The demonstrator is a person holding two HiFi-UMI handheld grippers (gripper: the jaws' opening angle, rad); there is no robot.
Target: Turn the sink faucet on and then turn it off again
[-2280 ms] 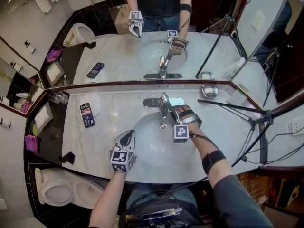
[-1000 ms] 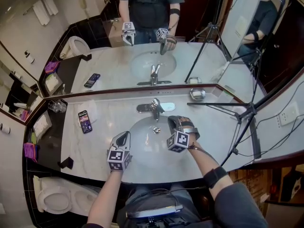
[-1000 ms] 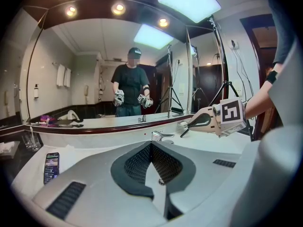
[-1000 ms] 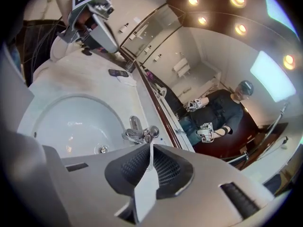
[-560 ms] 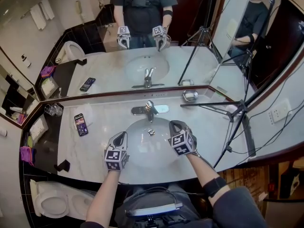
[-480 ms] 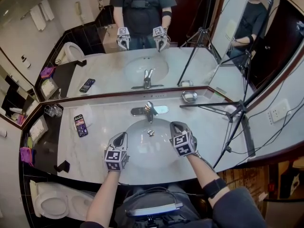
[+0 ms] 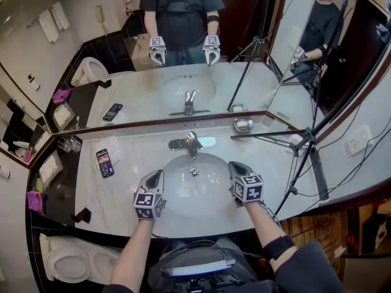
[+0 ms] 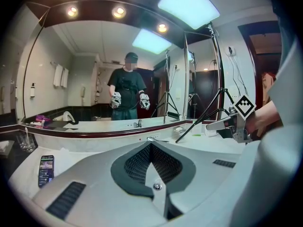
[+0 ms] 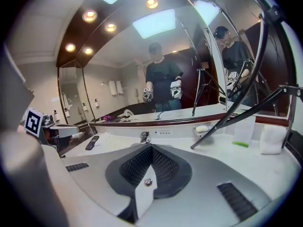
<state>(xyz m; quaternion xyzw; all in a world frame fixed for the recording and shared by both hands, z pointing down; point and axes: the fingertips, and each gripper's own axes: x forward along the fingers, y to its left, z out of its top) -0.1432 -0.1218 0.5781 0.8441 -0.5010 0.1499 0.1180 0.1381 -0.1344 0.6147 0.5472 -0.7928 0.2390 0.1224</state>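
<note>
Left claw (image 7: 156,176): jaws closed, nothing gripped, held over left rim of basin (image 7: 195,191). Right claw (image 7: 236,166): jaws closed, empty, held over right rim. Faucet (image 7: 192,141) seated at back of basin, below mirror, apart from both claws. Phone (image 7: 104,162) laid on surface (image 7: 140,148) left of basin, screen lit, print too small to be read. Soap dish (image 7: 243,124) set right of faucet, pale bar seen in it. Glasses (image 7: 67,144) grouped at far-left corner, contents not discernible.
</note>
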